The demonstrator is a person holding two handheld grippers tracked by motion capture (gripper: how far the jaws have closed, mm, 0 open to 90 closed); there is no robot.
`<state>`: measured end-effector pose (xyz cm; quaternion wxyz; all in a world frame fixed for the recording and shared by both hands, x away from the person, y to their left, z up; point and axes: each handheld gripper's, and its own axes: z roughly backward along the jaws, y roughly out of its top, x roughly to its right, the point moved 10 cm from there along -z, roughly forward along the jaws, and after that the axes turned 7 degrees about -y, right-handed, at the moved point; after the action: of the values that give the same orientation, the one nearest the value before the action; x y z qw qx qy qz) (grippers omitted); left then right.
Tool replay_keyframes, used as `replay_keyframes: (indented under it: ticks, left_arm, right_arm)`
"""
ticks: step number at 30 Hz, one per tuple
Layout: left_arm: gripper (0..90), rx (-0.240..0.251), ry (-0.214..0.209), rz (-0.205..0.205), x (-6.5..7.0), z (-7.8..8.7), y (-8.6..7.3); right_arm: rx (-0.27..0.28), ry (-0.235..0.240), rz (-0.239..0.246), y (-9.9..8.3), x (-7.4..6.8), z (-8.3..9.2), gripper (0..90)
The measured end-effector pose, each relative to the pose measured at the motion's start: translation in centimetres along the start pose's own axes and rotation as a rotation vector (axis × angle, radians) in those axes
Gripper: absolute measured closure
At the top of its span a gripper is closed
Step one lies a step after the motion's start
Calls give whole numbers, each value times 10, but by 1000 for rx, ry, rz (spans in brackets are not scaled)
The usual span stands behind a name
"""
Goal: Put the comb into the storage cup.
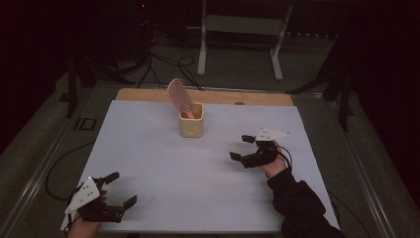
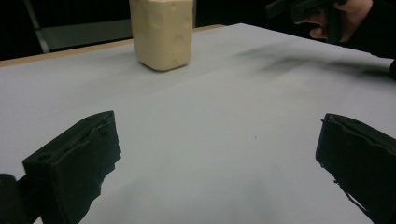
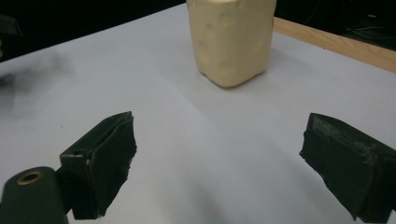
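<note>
both claws gape wide, empty (left claw (image 1: 120, 189), right claw (image 1: 241, 147)); white sheet (image 1: 163, 163), dim room.

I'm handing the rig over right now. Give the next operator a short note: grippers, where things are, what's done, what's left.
Left gripper: open, holding nothing, at the near left corner of the white sheet.
Right gripper: open, holding nothing, right of centre, pointed toward the cup.
Cream cup: upright at the back middle of the sheet.
Pink hairbrush: stands in the cup, head up, leaning left.
Done: brush sits in the cup.
Left: apparently nothing in hand; both grippers are clear of the cup.
</note>
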<state>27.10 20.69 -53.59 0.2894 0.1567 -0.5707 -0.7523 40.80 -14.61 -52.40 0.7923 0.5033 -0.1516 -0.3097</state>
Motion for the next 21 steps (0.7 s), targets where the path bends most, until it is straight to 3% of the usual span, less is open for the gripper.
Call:
replay_keyframes:
  ticks: [7,21]
  left_arm:
    - [0,2,0,-2,0,0,0]
    - [0,-1,-6,-6,1,-2,1]
  right_arm:
    - [-6,-9,1,-10,-4,15,97]
    - [-6,-76,-23,-34,-5,56,97]
